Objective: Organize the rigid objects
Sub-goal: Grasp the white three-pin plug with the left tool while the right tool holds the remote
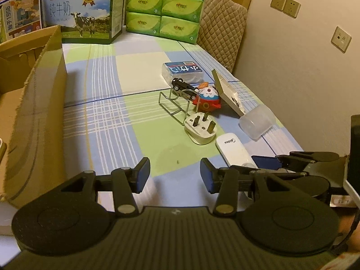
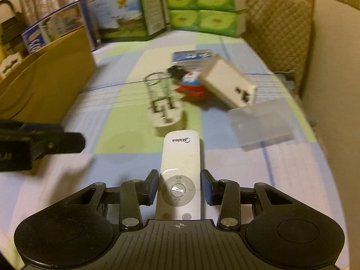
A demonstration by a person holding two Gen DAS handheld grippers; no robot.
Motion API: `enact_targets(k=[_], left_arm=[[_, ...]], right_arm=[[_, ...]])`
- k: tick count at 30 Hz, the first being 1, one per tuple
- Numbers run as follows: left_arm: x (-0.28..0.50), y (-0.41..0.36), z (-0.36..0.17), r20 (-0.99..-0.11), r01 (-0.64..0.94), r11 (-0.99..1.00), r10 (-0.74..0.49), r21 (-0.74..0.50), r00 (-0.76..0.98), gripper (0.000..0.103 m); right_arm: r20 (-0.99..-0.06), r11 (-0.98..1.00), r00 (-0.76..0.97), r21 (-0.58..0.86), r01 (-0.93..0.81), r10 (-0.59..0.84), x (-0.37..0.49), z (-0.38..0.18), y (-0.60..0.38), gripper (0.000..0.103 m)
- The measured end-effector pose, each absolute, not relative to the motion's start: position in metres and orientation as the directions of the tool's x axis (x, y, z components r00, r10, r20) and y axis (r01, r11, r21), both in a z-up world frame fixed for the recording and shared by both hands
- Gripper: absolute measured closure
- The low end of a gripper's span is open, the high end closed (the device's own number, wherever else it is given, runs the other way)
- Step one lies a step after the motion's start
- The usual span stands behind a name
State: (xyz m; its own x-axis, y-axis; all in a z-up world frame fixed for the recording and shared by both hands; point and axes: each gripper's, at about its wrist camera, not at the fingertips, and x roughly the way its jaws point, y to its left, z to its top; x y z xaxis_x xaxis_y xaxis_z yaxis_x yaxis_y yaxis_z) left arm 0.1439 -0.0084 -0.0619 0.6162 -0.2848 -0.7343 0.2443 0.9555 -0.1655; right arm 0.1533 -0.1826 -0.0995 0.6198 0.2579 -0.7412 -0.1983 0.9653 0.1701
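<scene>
So far only the white remote [image 2: 180,175] is pinched in the right gripper [image 2: 180,191], while the left gripper [image 1: 174,173] hangs part-open and empty (plug [image 1: 200,130], toy [image 1: 208,96] and the rest unsorted) right of the cardboard box [image 1: 38,103].

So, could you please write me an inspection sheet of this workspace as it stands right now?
Surface: checked blue, green and white tablecloth, flat.
Job's things: white Midea remote control; white three-pin plug; bent wire stand; black toy car; red and white egg-shaped toy; white wall-socket plate, tilted; clear plastic cup on its side; blue-labelled flat box; open brown cardboard box.
Clutter: milk carton case, green tissue packs.
Grippers: left gripper open, empty; right gripper shut on the remote.
Cables: nothing seen.
Surroundings: quilted chair back, wall outlets, curtain.
</scene>
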Motion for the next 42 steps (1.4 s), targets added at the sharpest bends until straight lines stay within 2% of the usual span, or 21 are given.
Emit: enact_targets(k=[8, 15, 19, 21, 24, 34, 37, 40, 41, 42], left_arm=[[0.153, -0.018, -0.069, -0.736, 0.246, 0.954, -0.288, -0.169, 0.613, 0.059], [0.163, -0.020, -0.070, -0.728, 0.246, 0.953, -0.294, -0.177, 0.619, 0.058], [0.167, -0.018, -0.072, -0.730, 0.231, 0.956, -0.288, -0.181, 0.620, 0.054], [0.170, -0.016, -0.074, -0.732, 0.227, 0.956, -0.287, -0.184, 0.617, 0.050], [0.176, -0.020, -0.077, -0.730, 0.234, 0.956, -0.286, -0.176, 0.621, 0.045], [0.209, -0.052, -0.101, -0.721, 0.275, 0.944, -0.319, -0.183, 0.615, 0.045], [0.216, -0.065, -0.106, -0.727, 0.286, 0.948, -0.293, -0.137, 0.621, 0.045], [0.220, -0.072, -0.113, -0.743, 0.289, 0.954, -0.254, -0.086, 0.619, 0.055], [0.220, -0.071, -0.115, -0.746, 0.291, 0.953, -0.253, -0.083, 0.616, 0.063], [0.218, -0.070, -0.115, -0.744, 0.294, 0.952, -0.258, -0.087, 0.616, 0.064]], right_arm=[[-0.737, 0.973, 0.642, 0.095, -0.211, 0.211, 0.160, -0.103, -0.179, 0.063], [-0.730, 0.981, 0.657, 0.105, -0.163, 0.187, 0.176, -0.105, -0.186, 0.065], [-0.719, 0.965, 0.652, 0.107, -0.238, 0.240, 0.188, -0.106, -0.181, 0.065], [-0.719, 0.949, 0.627, 0.158, -0.274, 0.301, 0.187, -0.105, -0.181, 0.065], [-0.721, 0.962, 0.638, 0.167, -0.217, 0.269, 0.185, -0.105, -0.187, 0.065], [-0.731, 0.977, 0.648, 0.182, -0.112, 0.211, 0.174, -0.101, -0.205, 0.065], [-0.730, 0.978, 0.651, 0.180, -0.110, 0.207, 0.173, -0.101, -0.206, 0.065], [-0.729, 0.978, 0.653, 0.174, -0.111, 0.204, 0.172, -0.101, -0.206, 0.065], [-0.729, 0.979, 0.654, 0.174, -0.111, 0.204, 0.172, -0.101, -0.206, 0.065], [-0.728, 0.978, 0.654, 0.175, -0.110, 0.204, 0.172, -0.102, -0.206, 0.065]])
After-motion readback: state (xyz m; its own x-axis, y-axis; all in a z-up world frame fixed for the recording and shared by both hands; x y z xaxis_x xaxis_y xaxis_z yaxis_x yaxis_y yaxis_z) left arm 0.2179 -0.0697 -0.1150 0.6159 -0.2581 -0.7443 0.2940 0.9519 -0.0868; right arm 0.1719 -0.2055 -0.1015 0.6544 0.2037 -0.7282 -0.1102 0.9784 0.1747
